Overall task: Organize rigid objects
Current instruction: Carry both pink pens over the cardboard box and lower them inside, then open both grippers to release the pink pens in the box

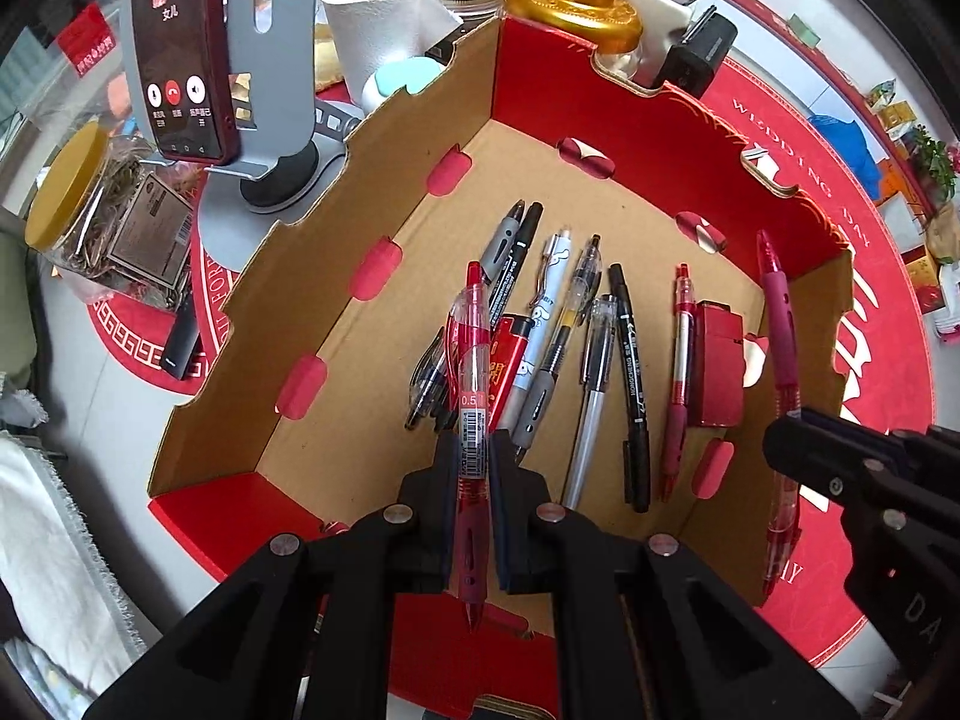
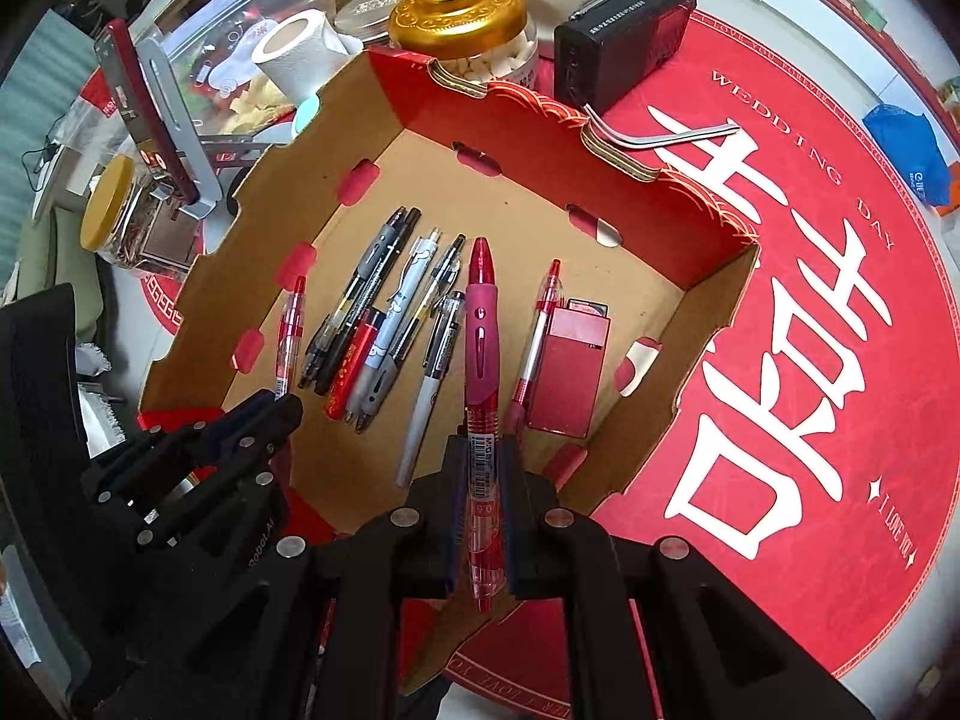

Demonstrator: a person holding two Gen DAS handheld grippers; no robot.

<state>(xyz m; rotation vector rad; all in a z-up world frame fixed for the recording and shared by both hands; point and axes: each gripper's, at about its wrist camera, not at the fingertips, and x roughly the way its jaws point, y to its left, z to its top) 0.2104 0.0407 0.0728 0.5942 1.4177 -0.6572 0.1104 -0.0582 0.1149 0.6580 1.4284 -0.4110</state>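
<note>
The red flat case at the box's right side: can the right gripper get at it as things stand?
Probably not yet. The right gripper is shut on a red pen. The red flat case lies uncovered, with only a red-grip pen alongside.

The cardboard box (image 1: 336, 324) stood open at the top, so the way in from above was clear. Its floor was crowded: a row of pens (image 2: 384, 324) lay across the middle and a red case (image 2: 567, 372) sat to their right. Bare cardboard remained along the left wall and at the near end. Behind the far wall, a gold-lidded jar (image 2: 459, 18), a black radio (image 2: 618, 54) and a phone stand (image 1: 264, 90) hemmed that side in.
</note>
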